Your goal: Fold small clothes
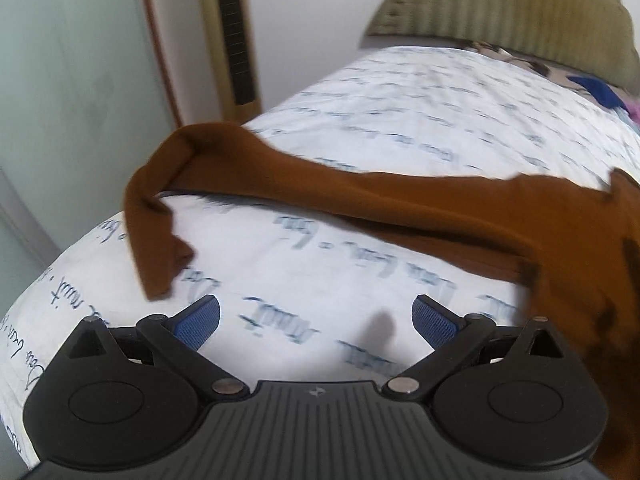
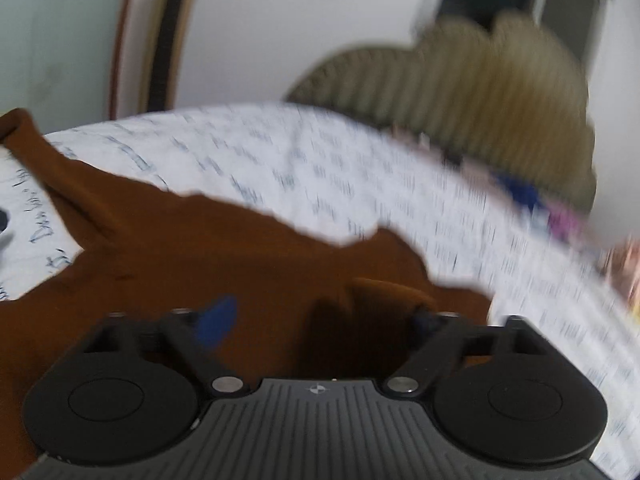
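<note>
I have the left gripper (image 1: 316, 318) spread and empty over the printed bedsheet (image 1: 400, 112). The brown garment (image 1: 360, 204) sprawls unfolded across that sheet. My right gripper (image 2: 320, 316), jaws wide, hovers over it, gripping nothing.

I'm seeing a rust-brown garment (image 1: 400, 204) on a white bedsheet (image 1: 420, 120) with blue handwriting print, plus an olive ribbed cushion (image 1: 500, 12).

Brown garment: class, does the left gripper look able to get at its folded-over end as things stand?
Probably yes: the left gripper is open over bare sheet, and nothing lies between it and the brown garment's folded end.
</note>
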Action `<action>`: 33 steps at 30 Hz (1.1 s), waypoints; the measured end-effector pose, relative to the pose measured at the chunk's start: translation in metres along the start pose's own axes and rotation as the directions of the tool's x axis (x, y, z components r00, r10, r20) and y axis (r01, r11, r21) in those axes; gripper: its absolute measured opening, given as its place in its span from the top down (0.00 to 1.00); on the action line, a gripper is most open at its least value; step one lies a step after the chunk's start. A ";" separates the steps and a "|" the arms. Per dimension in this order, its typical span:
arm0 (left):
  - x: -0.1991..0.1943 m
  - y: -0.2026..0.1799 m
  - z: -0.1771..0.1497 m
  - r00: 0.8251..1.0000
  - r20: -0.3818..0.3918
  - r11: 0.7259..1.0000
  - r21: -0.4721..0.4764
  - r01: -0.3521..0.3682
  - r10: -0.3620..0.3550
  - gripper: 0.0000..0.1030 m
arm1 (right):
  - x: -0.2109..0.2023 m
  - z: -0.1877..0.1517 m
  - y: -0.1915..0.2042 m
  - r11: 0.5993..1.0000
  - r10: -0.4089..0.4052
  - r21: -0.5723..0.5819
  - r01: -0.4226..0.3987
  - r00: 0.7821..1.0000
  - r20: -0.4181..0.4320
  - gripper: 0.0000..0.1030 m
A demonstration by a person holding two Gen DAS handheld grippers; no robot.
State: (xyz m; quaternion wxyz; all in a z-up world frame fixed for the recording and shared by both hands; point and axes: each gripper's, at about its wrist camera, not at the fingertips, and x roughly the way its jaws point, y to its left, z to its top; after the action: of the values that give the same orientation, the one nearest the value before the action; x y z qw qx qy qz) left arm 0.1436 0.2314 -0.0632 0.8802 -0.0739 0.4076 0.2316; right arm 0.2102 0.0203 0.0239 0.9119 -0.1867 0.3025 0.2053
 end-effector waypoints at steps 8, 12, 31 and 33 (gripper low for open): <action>0.017 0.030 -0.001 0.998 -0.034 0.995 -0.085 0.055 -0.058 0.00 | -0.016 0.024 -0.062 0.836 0.314 0.444 -0.323 0.945 0.096 0.16; 0.020 0.042 -0.006 0.999 -0.026 0.995 -0.098 0.018 -0.020 0.00 | -0.002 0.021 -0.058 0.842 0.346 0.436 -0.317 0.938 0.012 0.22; -0.005 0.032 -0.010 0.963 0.052 0.955 -0.128 0.269 -0.264 0.00 | -0.062 0.018 -0.029 0.867 0.225 0.441 -0.232 0.972 0.068 0.26; -0.010 0.013 0.002 0.945 0.052 0.939 -0.109 0.327 -0.323 0.00 | -0.067 0.002 -0.066 0.809 0.189 0.552 -0.201 0.979 0.079 0.26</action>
State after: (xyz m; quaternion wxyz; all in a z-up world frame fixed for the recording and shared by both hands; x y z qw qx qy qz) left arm 0.1331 0.2403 -0.0537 0.9072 -0.1872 0.3612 0.1077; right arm 0.1947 -0.0522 0.0818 0.9036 0.1212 0.3573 0.2027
